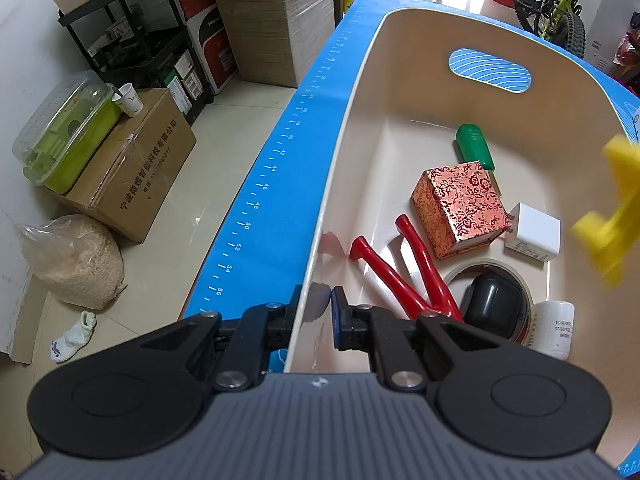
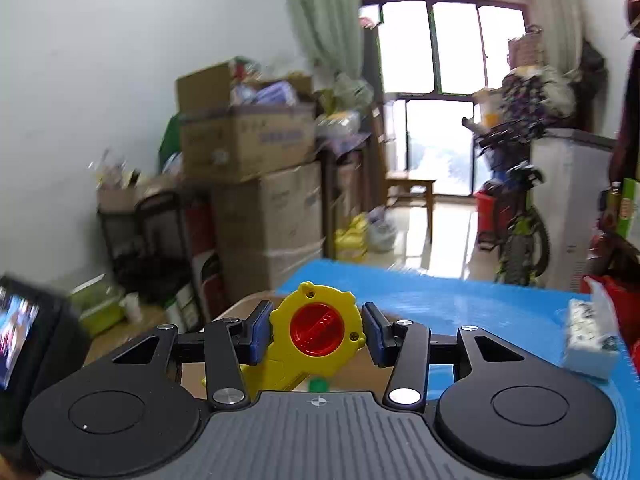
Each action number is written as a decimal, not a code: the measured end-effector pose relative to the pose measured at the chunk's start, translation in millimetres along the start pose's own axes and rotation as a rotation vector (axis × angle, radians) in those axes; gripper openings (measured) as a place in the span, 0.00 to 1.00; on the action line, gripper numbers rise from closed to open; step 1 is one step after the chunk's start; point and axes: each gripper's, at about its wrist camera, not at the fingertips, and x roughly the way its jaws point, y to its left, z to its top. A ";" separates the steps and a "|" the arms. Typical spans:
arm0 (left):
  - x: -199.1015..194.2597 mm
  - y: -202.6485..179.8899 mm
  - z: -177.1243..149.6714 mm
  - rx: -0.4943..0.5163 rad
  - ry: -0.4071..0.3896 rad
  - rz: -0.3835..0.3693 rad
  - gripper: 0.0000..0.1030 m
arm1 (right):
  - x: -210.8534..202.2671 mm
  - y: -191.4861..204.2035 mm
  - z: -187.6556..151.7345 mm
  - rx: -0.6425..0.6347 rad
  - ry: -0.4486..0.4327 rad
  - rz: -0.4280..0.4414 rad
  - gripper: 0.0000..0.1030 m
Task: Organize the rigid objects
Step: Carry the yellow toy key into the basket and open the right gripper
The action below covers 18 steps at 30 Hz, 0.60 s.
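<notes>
Nearest: left gripper straddling the near-left wall of the cream bin, one pad either side, jaws narrow, apparently clamped on it to steady it. Right gripper part-open; yellow toy between the pads, left pad touching, right pad showing a gap: grip slack, likely releasing. Toy above the bin's right side, handle trailing near. Farther in the bin: red pliers, patterned box.
</notes>
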 end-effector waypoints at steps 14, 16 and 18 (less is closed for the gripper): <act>-0.3 -0.3 -0.1 0.000 -0.001 0.000 0.14 | 49.1 37.6 -38.8 -0.110 0.361 0.016 0.51; -0.2 -0.2 -0.1 0.000 -0.001 0.000 0.14 | 50.8 37.5 -40.8 -0.114 0.395 0.023 0.51; 0.1 -0.5 0.4 0.001 0.000 0.001 0.14 | 54.4 36.7 -43.3 -0.106 0.428 0.016 0.51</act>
